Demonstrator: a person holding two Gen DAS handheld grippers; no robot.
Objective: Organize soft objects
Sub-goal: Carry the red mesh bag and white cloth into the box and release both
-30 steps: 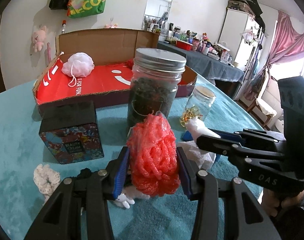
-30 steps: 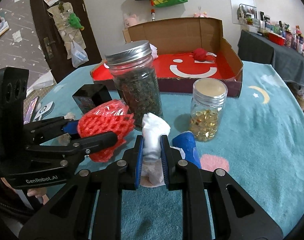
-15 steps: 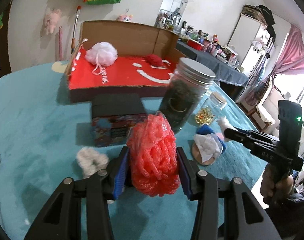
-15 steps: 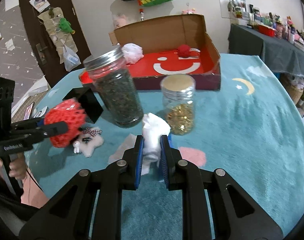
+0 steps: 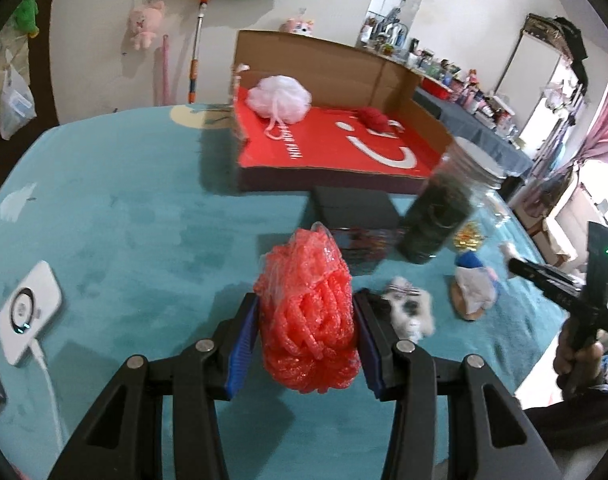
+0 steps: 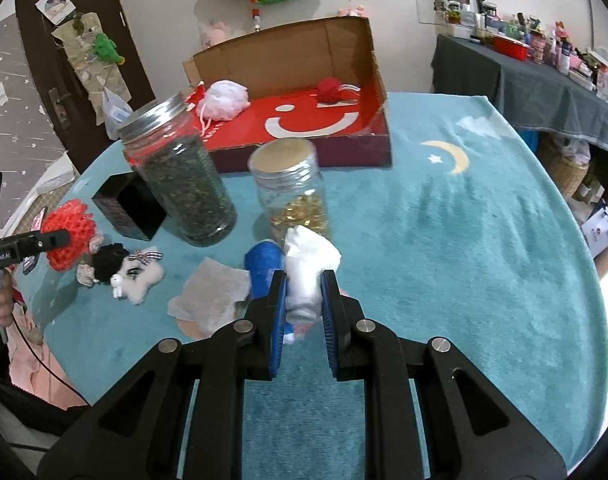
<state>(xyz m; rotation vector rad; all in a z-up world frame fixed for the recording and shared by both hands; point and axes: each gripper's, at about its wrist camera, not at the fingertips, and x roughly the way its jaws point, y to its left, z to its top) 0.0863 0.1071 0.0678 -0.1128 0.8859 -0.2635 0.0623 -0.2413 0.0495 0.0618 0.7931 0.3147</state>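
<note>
My left gripper (image 5: 305,320) is shut on an orange-red foam net (image 5: 307,280) and holds it above the teal table cover. From the right wrist view the same net (image 6: 70,216) hangs at the far left. My right gripper (image 6: 304,292) is shut on a white soft bundle (image 6: 307,260), raised just in front of the small jar. Across the table lies a cardboard box (image 5: 323,60) with a red smiley floor. It holds a white bath pouf (image 5: 279,98) and a red yarn ball (image 5: 373,118).
A tall jar of dark leaves (image 6: 180,176), a small jar of gold bits (image 6: 292,188) and a black tin (image 6: 128,208) stand before the box. A plush bunny (image 6: 138,274), a blue item (image 6: 264,268) and a tissue (image 6: 212,296) lie nearby. A white corded device (image 5: 28,312) sits left.
My left gripper has swung leftward and away from the jars with the net, so the box now lies ahead. The right gripper has drawn back from the jars, still gripping the white bundle.
</note>
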